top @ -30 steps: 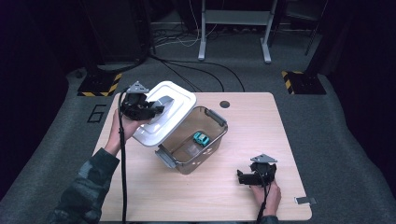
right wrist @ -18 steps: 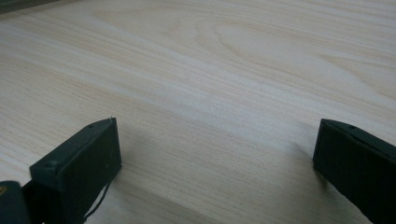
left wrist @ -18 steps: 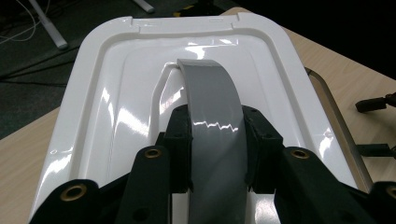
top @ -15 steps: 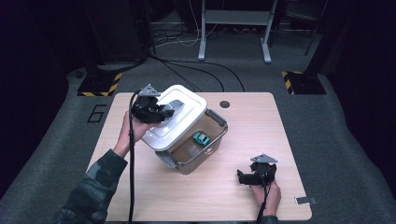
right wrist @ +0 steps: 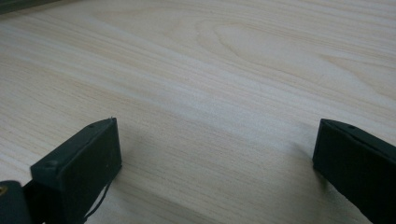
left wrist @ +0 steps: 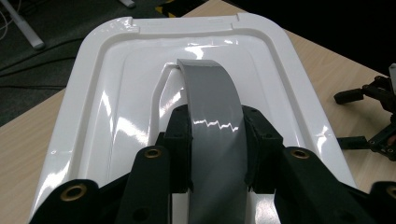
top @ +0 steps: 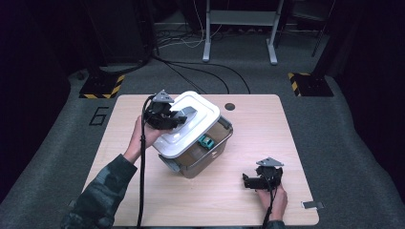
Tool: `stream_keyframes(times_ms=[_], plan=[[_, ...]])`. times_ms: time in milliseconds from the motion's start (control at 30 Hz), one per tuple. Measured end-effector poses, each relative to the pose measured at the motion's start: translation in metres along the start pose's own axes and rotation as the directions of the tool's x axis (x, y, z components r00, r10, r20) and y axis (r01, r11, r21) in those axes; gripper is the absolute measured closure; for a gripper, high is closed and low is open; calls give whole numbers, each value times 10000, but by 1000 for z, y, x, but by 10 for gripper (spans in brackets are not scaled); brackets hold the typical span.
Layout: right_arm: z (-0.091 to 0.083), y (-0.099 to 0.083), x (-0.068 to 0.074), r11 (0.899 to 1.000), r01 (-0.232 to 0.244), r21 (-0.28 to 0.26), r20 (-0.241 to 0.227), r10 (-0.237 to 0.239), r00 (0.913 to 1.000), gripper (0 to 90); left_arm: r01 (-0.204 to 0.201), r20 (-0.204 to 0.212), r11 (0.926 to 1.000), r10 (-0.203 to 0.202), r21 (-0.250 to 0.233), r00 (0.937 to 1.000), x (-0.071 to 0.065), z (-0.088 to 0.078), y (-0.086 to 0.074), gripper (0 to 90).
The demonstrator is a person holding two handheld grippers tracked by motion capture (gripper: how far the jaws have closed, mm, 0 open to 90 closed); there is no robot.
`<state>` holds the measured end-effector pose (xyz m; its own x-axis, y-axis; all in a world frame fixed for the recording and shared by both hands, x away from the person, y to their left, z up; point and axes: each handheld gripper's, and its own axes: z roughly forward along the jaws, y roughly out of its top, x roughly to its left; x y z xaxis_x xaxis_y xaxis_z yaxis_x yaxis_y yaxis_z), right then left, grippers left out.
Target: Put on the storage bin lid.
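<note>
White lid held by its grey handle over the clear bin

The left gripper (top: pixel 177 119) is clamped on the grey handle (left wrist: pixel 212 116) of the white lid (top: pixel 188 125), which sits tilted over the clear bin (top: pixel 210 151) at mid-table, its long axis running from near-left to far-right. A small teal toy car (top: pixel 206 141) lies inside the bin near its right wall. The right gripper (top: pixel 252 181) rests on the wooden table (top: pixel 296 133) at the near right, jaws spread wide with nothing between them.
</note>
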<state>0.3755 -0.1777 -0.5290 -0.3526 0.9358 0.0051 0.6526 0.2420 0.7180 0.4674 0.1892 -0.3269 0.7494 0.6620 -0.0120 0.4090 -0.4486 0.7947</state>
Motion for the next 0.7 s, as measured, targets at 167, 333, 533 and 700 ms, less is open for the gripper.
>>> stream_keyframes(times_ms=[167,333,533,700], plan=[[0,0,0,10000,1,3,-2,-1,10000,4,-70,80,9999,70,84,9999,-5,4,0,669],[0,0,0,10000,-47,-16,34,47,10000,4,-97,193,9999,94,132,9998,-8,8,1,669],[0,0,0,10000,-36,-10,25,36,10000,4,-69,286,9996,61,262,9996,-14,16,1,668],[0,0,0,10000,-1,5,-6,1,10000,5,-100,370,9989,83,462,9993,-19,25,-1,668]])
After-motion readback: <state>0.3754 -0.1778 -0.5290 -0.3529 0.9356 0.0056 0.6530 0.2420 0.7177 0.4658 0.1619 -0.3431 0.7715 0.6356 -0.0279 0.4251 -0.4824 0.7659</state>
